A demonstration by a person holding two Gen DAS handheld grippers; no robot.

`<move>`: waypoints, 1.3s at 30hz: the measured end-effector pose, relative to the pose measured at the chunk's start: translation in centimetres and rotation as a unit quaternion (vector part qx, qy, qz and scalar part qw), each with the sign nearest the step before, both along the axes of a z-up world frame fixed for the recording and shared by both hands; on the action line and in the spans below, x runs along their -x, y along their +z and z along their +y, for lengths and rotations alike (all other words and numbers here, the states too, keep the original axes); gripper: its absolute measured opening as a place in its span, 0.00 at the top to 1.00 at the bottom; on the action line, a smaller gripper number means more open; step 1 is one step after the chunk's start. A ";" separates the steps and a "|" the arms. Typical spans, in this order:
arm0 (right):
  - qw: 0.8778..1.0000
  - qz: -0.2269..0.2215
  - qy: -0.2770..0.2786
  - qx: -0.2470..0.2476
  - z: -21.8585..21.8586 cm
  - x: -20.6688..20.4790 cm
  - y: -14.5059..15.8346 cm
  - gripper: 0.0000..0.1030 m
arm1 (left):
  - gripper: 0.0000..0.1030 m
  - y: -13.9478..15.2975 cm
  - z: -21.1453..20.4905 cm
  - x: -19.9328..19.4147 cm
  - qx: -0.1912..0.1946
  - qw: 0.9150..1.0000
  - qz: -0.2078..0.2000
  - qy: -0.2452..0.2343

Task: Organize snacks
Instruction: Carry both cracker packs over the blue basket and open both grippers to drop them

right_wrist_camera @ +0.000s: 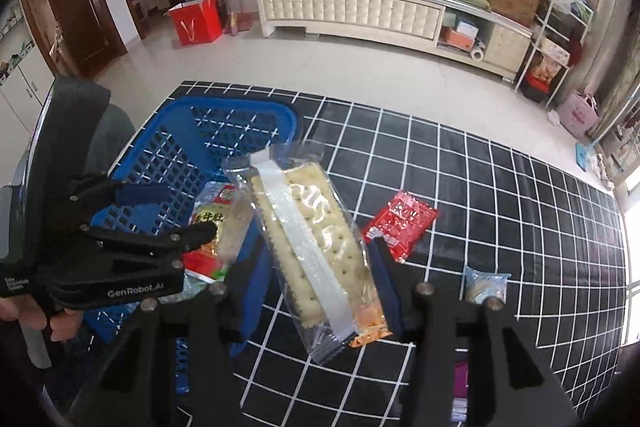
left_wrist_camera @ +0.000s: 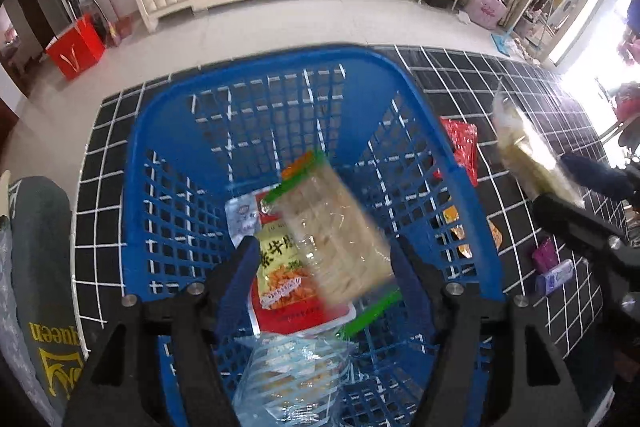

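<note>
My left gripper (left_wrist_camera: 324, 255) hangs over the blue basket (left_wrist_camera: 168, 115), jaws open. Between its fingers a blurred cracker pack with green ends (left_wrist_camera: 340, 243) is loose; neither pad touches it. Under it lie a yellow-and-red pack (left_wrist_camera: 280, 267), a silver pack (left_wrist_camera: 240, 215) and a clear striped pack (left_wrist_camera: 288, 367). My right gripper (right_wrist_camera: 318, 255) is shut on a clear-wrapped cracker pack (right_wrist_camera: 316, 227), held just right of the basket (right_wrist_camera: 240, 111) above the black grid cloth (right_wrist_camera: 500, 187). The left gripper (right_wrist_camera: 172, 215) shows there over the basket.
On the cloth right of the basket lie a red pack (right_wrist_camera: 400, 223), a small pale blue pack (right_wrist_camera: 486, 285), an orange pack (right_wrist_camera: 368, 331) and a purple pack (left_wrist_camera: 546, 255). A hand (right_wrist_camera: 60, 323) holds the left gripper. Beyond the table's far edge is tiled floor.
</note>
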State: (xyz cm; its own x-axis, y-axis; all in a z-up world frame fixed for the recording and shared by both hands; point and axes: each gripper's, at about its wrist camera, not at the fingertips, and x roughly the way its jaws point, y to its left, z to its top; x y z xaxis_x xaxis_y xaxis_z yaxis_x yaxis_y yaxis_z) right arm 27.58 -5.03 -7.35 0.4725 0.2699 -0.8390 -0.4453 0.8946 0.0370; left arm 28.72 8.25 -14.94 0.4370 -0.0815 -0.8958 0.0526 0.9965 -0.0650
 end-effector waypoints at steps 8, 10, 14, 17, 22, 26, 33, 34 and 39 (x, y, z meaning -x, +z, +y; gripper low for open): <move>1.000 -0.008 0.009 -0.009 1.2 1.0 1.6 0.48 | 0.37 2.4 1.2 2.7 0.000 1.000 -0.025 0.010; 1.000 -0.010 0.014 -0.010 1.8 1.5 2.0 0.48 | 0.37 3.1 1.7 3.6 0.000 0.999 -0.032 0.015; 1.000 -0.013 0.021 -0.010 3.1 2.1 2.6 0.48 | 0.37 4.7 2.9 5.5 0.001 0.999 -0.047 0.020; 0.999 -0.013 0.028 -0.006 4.3 2.4 2.6 0.48 | 0.37 5.5 4.1 6.5 0.006 0.998 -0.055 0.029; 0.999 -0.005 0.038 0.005 6.5 2.1 1.8 0.48 | 0.37 6.1 6.3 7.6 0.013 0.997 -0.068 0.046; 0.999 0.006 0.035 0.014 8.3 1.6 0.7 0.47 | 0.37 6.0 8.3 8.3 0.018 0.996 -0.073 0.057; 0.998 0.019 0.019 0.054 10.9 0.2 -1.6 0.48 | 0.37 5.6 10.8 8.4 0.009 0.994 -0.083 0.073; 0.998 0.018 0.016 0.059 11.1 0.1 -1.8 0.48 | 0.37 5.4 11.3 8.2 0.015 0.994 -0.083 0.076; 0.996 0.016 -0.002 0.092 11.5 -1.5 -2.8 0.48 | 0.37 4.3 12.2 7.2 0.028 0.994 -0.074 0.079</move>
State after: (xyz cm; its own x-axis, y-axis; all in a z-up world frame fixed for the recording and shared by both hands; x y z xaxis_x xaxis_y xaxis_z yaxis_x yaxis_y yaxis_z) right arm 29.07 6.46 -10.17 0.4460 0.1095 -0.8883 -0.4437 0.8890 -0.1131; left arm 21.53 20.45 -10.61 0.5744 -0.0489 -0.8171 -0.0907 0.9883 -0.1229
